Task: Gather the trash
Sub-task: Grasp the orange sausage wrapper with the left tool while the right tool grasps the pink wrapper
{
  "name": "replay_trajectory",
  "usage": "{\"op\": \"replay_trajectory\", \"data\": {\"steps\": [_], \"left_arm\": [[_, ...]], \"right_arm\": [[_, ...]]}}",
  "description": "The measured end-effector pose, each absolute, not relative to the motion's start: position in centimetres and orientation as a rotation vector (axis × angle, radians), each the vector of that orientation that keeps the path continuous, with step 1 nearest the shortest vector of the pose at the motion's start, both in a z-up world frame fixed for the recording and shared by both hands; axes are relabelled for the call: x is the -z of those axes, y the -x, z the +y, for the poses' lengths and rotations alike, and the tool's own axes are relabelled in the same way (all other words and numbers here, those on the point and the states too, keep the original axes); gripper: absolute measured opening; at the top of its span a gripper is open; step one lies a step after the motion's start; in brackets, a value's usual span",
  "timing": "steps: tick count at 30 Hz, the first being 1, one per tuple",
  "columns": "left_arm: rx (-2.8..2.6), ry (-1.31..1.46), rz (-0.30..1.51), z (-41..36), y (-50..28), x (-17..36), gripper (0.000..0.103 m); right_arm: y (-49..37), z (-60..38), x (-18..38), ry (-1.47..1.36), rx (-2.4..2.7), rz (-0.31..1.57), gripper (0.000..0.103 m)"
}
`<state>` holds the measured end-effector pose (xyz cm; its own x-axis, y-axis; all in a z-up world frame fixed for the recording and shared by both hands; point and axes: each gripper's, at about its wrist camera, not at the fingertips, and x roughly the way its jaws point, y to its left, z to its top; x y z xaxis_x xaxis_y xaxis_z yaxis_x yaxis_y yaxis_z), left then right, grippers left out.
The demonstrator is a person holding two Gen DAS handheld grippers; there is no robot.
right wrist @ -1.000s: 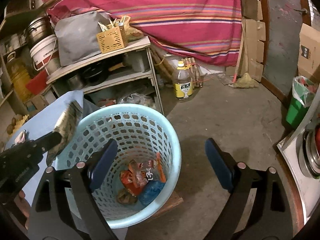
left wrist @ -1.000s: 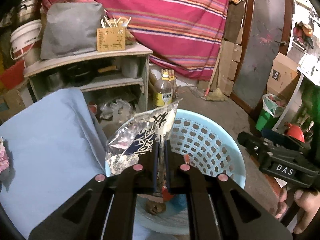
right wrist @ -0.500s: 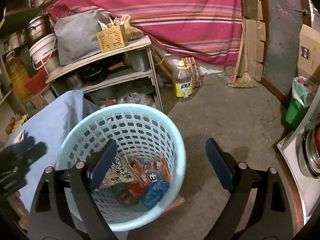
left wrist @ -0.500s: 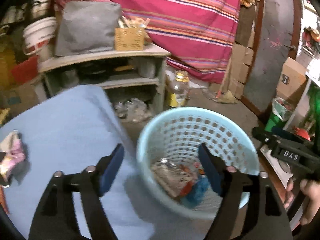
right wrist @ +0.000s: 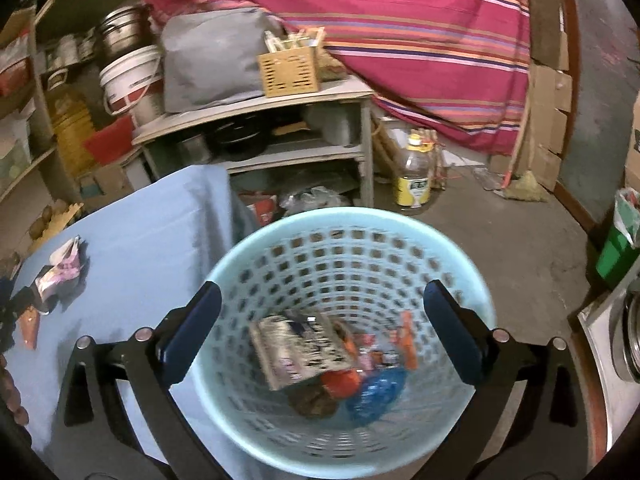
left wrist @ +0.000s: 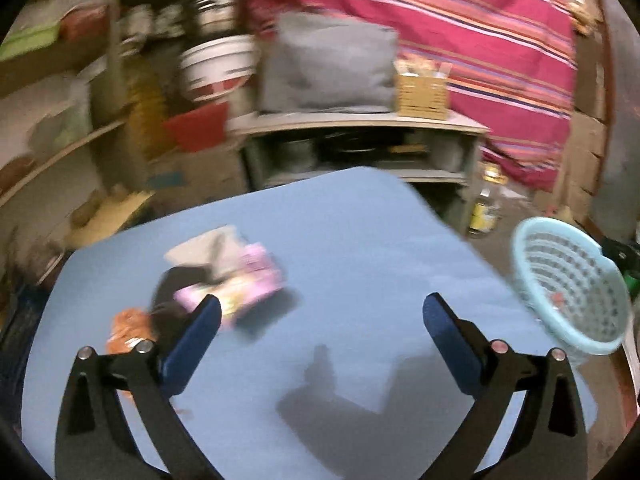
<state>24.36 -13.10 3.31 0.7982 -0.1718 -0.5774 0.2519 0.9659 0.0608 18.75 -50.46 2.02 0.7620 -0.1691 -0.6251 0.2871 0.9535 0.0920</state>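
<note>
1. The left gripper (left wrist: 320, 316) hangs over the blue tablecloth (left wrist: 360, 240), fingers spread wide with nothing between them.
2. Just beyond its left finger lies a pink wrapper (left wrist: 240, 280), blurred, with an orange wrapper (left wrist: 128, 328) beside it on the cloth.
3. The right gripper (right wrist: 320, 308) hovers above the light blue perforated basket (right wrist: 280, 248), fingers wide apart and empty.
4. At the basket's bottom lie a silver printed snack bag (right wrist: 300, 348), red and orange wrappers (right wrist: 404, 340) and a blue plastic scrap (right wrist: 376, 392).
5. Past the basket a shelf unit (right wrist: 280, 108) carries a wooden utensil box (right wrist: 290, 68) and a grey bag (right wrist: 212, 56).
6. An oil bottle (right wrist: 414, 180) stands on the floor before the striped cloth (right wrist: 400, 20).
</note>
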Motion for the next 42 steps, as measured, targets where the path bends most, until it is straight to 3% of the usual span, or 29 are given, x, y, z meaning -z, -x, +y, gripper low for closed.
{"op": "replay_trajectory", "data": {"steps": [11,22,27,30,32,35,42], "left_arm": [[0.028,0.029,0.715,-0.4,-27.2,-1.0,0.098],[-0.058,0.079,0.837,4.5,-28.6,2.7,0.096],[-0.008,0.145,0.888,5.5,-29.6,4.0,0.074],[0.001,0.148,0.895,5.8,-30.0,4.5,0.056],[0.020,0.133,0.898,5.6,-30.1,4.5,0.033],[0.038,0.122,0.896,5.5,-30.1,4.2,0.016],[0.015,0.052,0.833,6.2,-29.3,2.8,0.008]], "right_arm": [[-22.2,-43.1,-1.9,-0.216,0.194,0.644,0.099],[-26.4,-35.9,-0.7,-0.266,0.174,0.665,0.099],[-27.5,-33.2,-0.7,-0.264,0.076,0.664,0.099],[-27.9,-31.7,-0.7,-0.255,0.050,0.663,0.099],[-28.2,-30.4,-0.6,-0.231,0.027,0.673,0.099],[-28.9,-28.6,-0.4,-0.196,0.010,0.685,0.099],[-31.0,-24.5,-0.1,-0.174,-0.051,0.715,0.099]]}}
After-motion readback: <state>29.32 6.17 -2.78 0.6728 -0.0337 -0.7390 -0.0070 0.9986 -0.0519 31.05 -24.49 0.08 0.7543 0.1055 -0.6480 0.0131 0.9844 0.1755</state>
